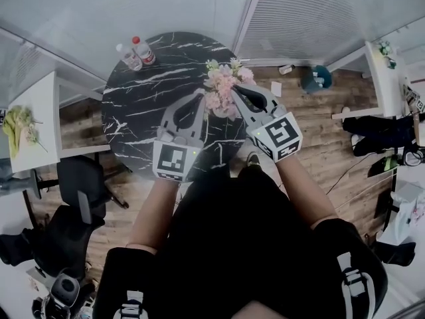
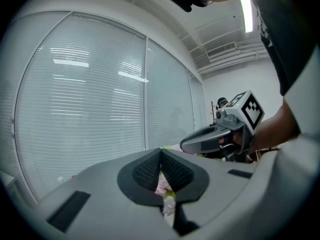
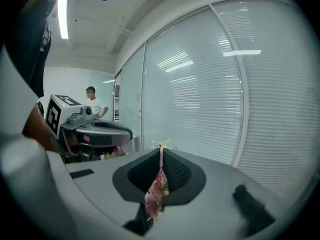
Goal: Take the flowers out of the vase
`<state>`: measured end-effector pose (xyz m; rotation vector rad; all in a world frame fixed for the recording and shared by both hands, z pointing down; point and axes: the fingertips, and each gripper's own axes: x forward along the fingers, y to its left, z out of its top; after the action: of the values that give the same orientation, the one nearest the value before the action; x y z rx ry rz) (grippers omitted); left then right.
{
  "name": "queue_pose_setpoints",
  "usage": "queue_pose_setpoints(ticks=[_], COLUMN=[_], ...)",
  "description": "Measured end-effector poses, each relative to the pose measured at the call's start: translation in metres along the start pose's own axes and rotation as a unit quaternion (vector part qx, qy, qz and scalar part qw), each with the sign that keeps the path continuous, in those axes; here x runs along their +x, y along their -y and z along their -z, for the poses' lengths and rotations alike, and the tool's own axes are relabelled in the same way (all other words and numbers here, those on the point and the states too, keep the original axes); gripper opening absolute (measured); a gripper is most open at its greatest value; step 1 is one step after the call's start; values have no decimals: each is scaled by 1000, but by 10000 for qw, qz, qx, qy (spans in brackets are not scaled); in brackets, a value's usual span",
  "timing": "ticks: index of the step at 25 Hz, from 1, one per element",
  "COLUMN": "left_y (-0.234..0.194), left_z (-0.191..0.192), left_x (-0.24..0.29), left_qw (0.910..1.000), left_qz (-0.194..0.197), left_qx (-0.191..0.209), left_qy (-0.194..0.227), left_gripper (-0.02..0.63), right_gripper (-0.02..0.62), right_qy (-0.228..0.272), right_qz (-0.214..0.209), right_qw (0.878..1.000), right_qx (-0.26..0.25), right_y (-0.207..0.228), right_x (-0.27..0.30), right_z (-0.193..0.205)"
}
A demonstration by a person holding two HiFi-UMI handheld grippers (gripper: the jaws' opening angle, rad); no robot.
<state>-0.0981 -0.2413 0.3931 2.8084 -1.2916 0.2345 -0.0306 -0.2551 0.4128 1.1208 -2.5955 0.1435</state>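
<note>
Pink-and-cream flower bunch (image 1: 222,85) at frame centre is pinched by grey left gripper (image 1: 202,98) and grey right gripper (image 1: 234,88), presumably for a straight lift.

No legible words or numbers, coded square markers stood on left gripper (image 1: 202,100) and right gripper (image 1: 236,89), bottle labels (image 1: 146,54) were unreadable.

The flowers (image 1: 224,88) are a bunch of pink blooms with pale green-white sprigs, upper centre of the head view. Pink petals show bottom centre in both gripper views.
</note>
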Motion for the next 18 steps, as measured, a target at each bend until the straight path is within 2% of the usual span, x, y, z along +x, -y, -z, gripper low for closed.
queue_pose_setpoints(ticks=[7, 18], left_y=[3, 25], left_z=[-23, -66], left_x=[-13, -39], left_qw=[9998, 9969], left_qz=[-175, -712], left_qx=[46, 218], left_qy=[23, 256], left_gripper=[12, 12], right_gripper=[31, 31], right_qy=[173, 512], right_qz=[-106, -471], right_qw=[9997, 9969], right_qx=[-118, -372], right_y=[-3, -12], right_x=[-14, -49], right_z=[-26, -66])
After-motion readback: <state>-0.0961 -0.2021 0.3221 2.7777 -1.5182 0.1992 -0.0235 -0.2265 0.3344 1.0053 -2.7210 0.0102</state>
